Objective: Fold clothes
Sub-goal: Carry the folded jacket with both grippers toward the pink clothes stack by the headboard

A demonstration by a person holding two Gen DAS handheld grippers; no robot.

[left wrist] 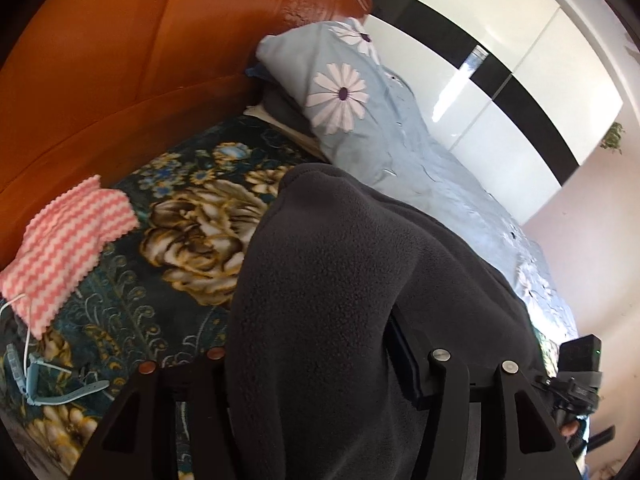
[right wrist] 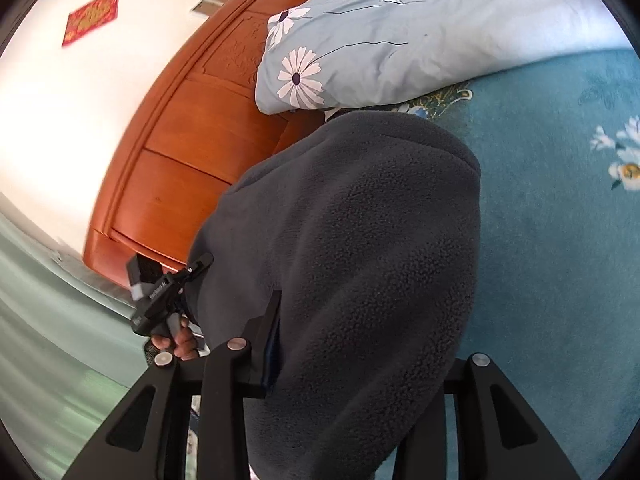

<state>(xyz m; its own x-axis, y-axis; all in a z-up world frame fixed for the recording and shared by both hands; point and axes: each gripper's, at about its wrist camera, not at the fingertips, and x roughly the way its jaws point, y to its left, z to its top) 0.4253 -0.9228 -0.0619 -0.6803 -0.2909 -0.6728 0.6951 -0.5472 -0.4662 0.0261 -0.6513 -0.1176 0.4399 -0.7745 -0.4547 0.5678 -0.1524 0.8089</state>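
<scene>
Left tool [left wrist: 320, 392] and right tool [right wrist: 352, 380] each clamp the dark fleece garment [left wrist: 332, 280] above the bed [left wrist: 168, 240].

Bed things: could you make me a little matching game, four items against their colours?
Items:
1. fleece garment
2. pillow
3. small cloth
4. headboard

Colours:
A. pale blue with white daisies
B. orange-brown wood
C. dark grey
D. pink and white zigzag

Pairs: 1-C, 2-A, 3-D, 4-B
</scene>
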